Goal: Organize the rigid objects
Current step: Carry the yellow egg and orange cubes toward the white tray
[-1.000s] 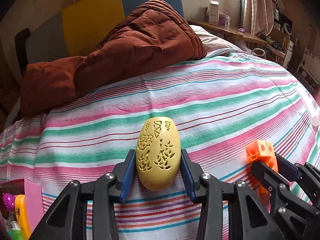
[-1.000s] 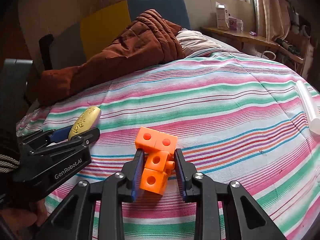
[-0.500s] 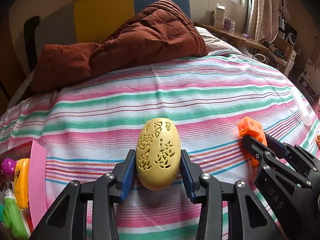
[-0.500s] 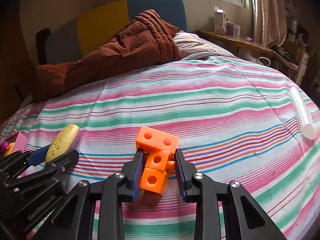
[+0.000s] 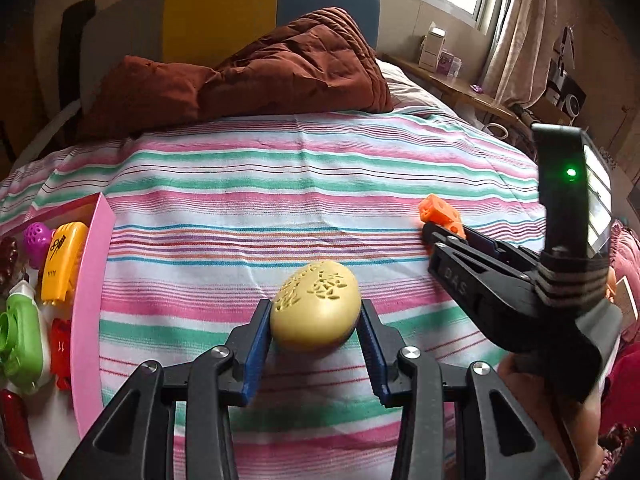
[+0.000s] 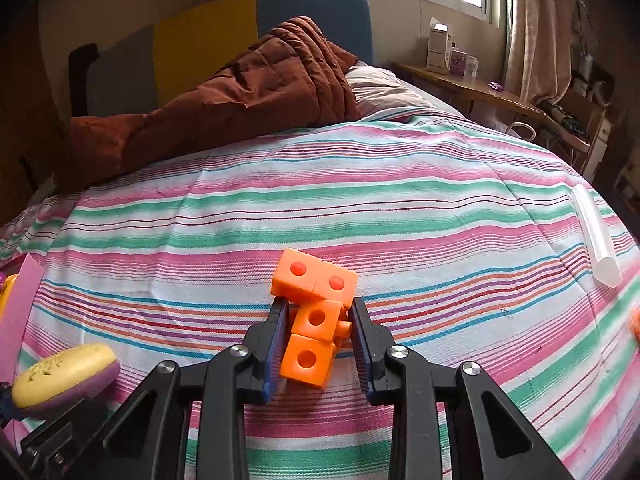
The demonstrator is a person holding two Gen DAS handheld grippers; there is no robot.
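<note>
While gripping from both sides, holds a yellow egg (image 5: 315,304) in the left gripper (image 5: 316,332), blue pads (image 5: 256,344) pressed against its flanks. Lies tilted now, long axis nearly crosswise, carved pattern up, over the striped sheet (image 5: 280,184); whether touching the cloth or raised, cannot tell. Shows a purple underside in the right view (image 6: 66,374), low at the left edge.

Clamps an orange block cluster (image 6: 314,320) in the right gripper (image 6: 318,344), fingers (image 6: 276,344) tight on the two lower cubes, two more cubes sitting crosswise above the tips. Appears again from the left camera as an orange bit (image 5: 440,214) poking past the black tool (image 5: 500,280) on the right, a green light glowing on its upright part.

At the left edge: a pink box (image 5: 90,300) with its wall toward the egg, holding a yellow piece (image 5: 64,264), a purple ball (image 5: 37,238), a green-and-white thing (image 5: 20,344) and a red piece (image 5: 60,356), packed close together.

Farther back: a brown quilt (image 5: 248,76) heaped at the head of the bed, beside a pillow (image 6: 384,90). On the sheet's right side, well apart from the blocks, a clear tube (image 6: 596,236) lying lengthwise. Beyond, a wooden shelf (image 6: 468,84) with small boxes under the window.
</note>
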